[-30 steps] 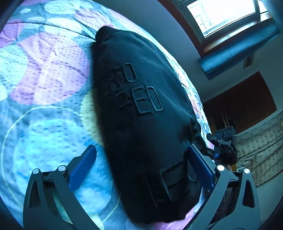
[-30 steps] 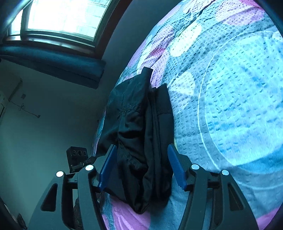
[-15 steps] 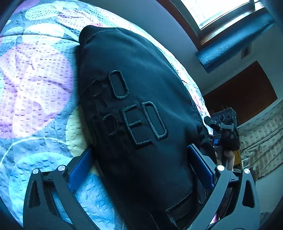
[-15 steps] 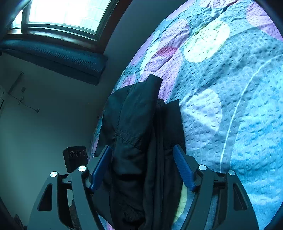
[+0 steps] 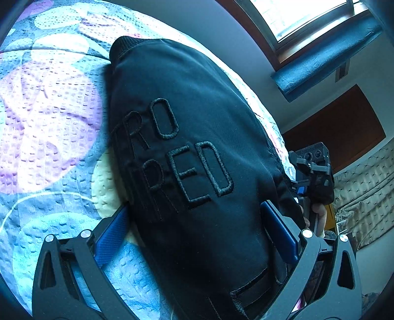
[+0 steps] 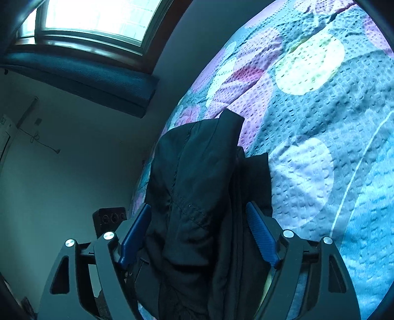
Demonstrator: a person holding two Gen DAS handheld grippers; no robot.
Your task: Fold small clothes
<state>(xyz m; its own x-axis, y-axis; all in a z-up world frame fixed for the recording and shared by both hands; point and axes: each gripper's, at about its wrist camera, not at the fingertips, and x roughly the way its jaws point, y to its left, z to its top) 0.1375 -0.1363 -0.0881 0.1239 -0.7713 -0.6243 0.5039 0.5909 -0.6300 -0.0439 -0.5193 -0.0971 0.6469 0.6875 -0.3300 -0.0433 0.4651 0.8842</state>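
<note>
A folded black fabric jacket with raised black stitched letters lies on a bed covered by a quilted bedspread printed with blue, purple and pale yellow circles — no container is in view. In the left wrist view the left gripper has its blue-padded jaws spread wide on either side of the jacket's near end, the pads beside the cloth and not pinching it. The right gripper straddles the jacket's bunched edge; its jaws are opening, with the cloth between them but loose. A hand holds that gripper's handle beyond the bed edge. Behind are a bright window, a dark blue padded ledge and a pale wall.
</note>
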